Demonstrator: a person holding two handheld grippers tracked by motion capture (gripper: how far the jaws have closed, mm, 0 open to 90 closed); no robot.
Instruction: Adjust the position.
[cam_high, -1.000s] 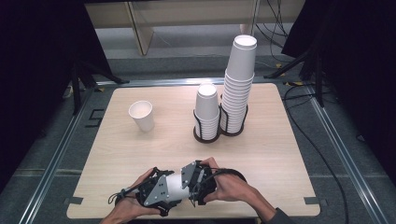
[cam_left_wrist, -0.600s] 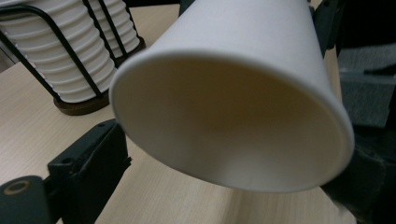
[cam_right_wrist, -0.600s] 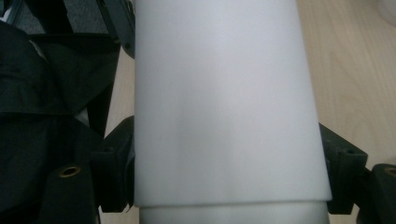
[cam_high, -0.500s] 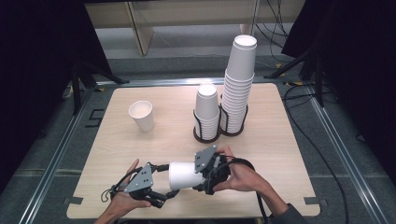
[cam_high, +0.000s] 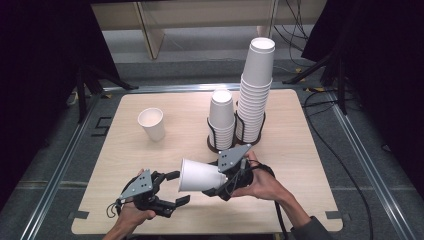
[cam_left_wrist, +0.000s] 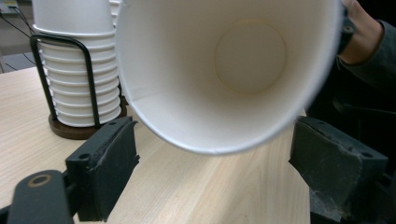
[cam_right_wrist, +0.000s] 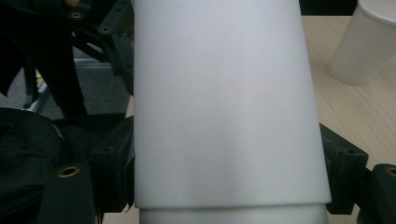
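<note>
lone cup (cam_high: 152, 123) stands left of two racked cup stacks (cam_high: 241, 110) on table (cam_high: 310, 150)

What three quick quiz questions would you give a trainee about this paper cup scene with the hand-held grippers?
1. True or false: the right hand-held gripper holds a white paper cup on its side.
2. Which best describes the left hand-held gripper? A) open, off the cup B) shut on the cup C) shut on the rack
3. Fill in: the lone cup on the table stands ____.

Key: 1 true; 2 A; 3 upright
</note>
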